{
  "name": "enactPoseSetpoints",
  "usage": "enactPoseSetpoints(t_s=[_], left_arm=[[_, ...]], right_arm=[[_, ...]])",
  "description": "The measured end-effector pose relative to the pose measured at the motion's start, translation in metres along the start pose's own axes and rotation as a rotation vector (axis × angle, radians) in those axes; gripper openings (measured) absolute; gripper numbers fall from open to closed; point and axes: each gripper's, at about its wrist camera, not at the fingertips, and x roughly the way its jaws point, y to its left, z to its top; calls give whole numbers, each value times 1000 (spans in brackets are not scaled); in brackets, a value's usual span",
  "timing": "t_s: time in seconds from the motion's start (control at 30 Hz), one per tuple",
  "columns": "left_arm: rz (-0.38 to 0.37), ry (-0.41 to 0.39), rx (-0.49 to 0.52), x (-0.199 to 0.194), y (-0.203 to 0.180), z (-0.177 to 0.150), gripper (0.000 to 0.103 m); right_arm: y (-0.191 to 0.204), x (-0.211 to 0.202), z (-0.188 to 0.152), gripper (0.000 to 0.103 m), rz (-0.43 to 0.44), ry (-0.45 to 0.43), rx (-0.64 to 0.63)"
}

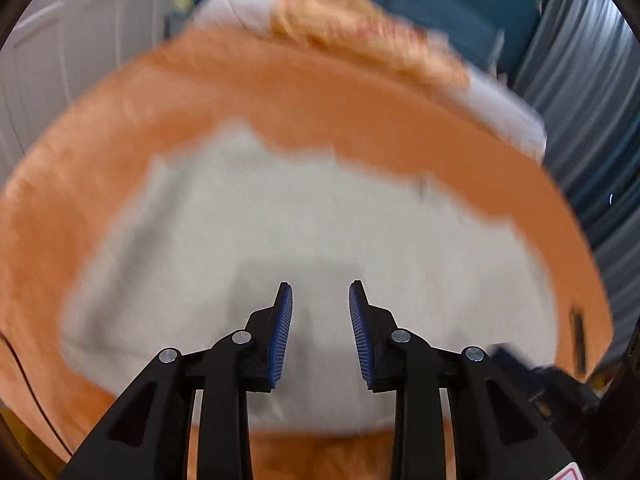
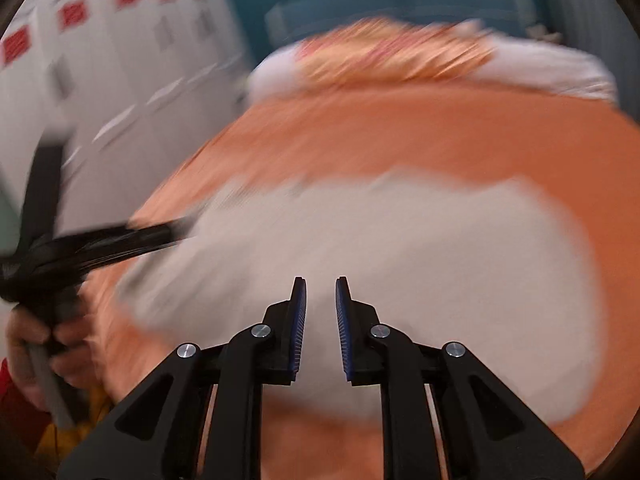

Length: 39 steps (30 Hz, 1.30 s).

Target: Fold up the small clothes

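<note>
Pale garment (image 1: 304, 216) lies spread on orange bed (image 1: 120, 128), no fold visible yet. Your left gripper (image 1: 321, 332) and right gripper (image 2: 321, 326): fingers apart, holding nothing. All folding remains.

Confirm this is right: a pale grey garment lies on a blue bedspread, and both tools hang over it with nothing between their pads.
One thing is wrong: the bedspread is orange, not blue, as both wrist views show. The pale grey garment does lie on it, with the left tool and right tool over it, nothing between their pads.

Black left claw (image 1: 321, 292) and right claw (image 2: 321, 286), blue ribbed pads, silver screws.
</note>
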Motion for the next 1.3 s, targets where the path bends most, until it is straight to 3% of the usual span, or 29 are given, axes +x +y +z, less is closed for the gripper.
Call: enactPoseSetpoints(t_s=[0.03, 0.13, 0.17, 0.2, 0.27, 0.33, 0.4, 0.47, 0.53, 0.6, 0.67, 0.73, 0.8, 0.93, 1.1, 1.2, 1.3], left_arm=[[18, 37, 4, 10, 0, -10, 25], [83, 12, 9, 7, 18, -24, 14], [111, 13, -13, -1, 33, -25, 14], [127, 12, -23, -6, 43, -25, 14], [200, 13, -47, -14, 68, -31, 14], [158, 36, -111, -16, 91, -39, 8], [139, 40, -135, -22, 94, -41, 7], [151, 15, -128, -31, 81, -36, 7], [111, -32, -138, -40, 64, -27, 12], [87, -45, -130, -35, 52, -17, 18], [136, -13, -110, -12, 47, -8, 19], [216, 32, -125, 9, 62, -9, 20], [177, 28, -184, 6, 89, -15, 9], [209, -10, -223, -19, 112, -6, 7], [140, -72, -216, -9, 90, 41, 10], [183, -19, -160, 28, 81, 54, 13], [269, 11, -178, 48, 101, 49, 14]], right_arm=[[4, 8, -9, 11, -9, 31, -7], [-23, 5, -28, 8, -117, 68, 21], [-44, -5, -31, 8, -156, 77, 69], [-66, -17, -35, 0, -199, 84, 115], [-92, -33, -43, 0, -285, 99, 165], [-106, -44, -49, 0, -384, 130, 211], [-106, -54, -45, 5, -389, 94, 235], [-90, -65, -34, 5, -350, 14, 211], [-68, -64, -19, 5, -300, -25, 162], [-42, -45, -5, 4, -251, -22, 92], [-33, -14, 2, 4, -259, 18, 39], [-49, 1, -4, 0, -321, 55, 59], [-77, -19, -15, 0, -370, 45, 113], [-114, -59, -12, 0, -482, -6, 187], [-119, -60, 25, 5, -409, -102, 194], [-144, -28, 26, 4, -468, -43, 189], [-182, -24, 14, 0, -546, -19, 285]])
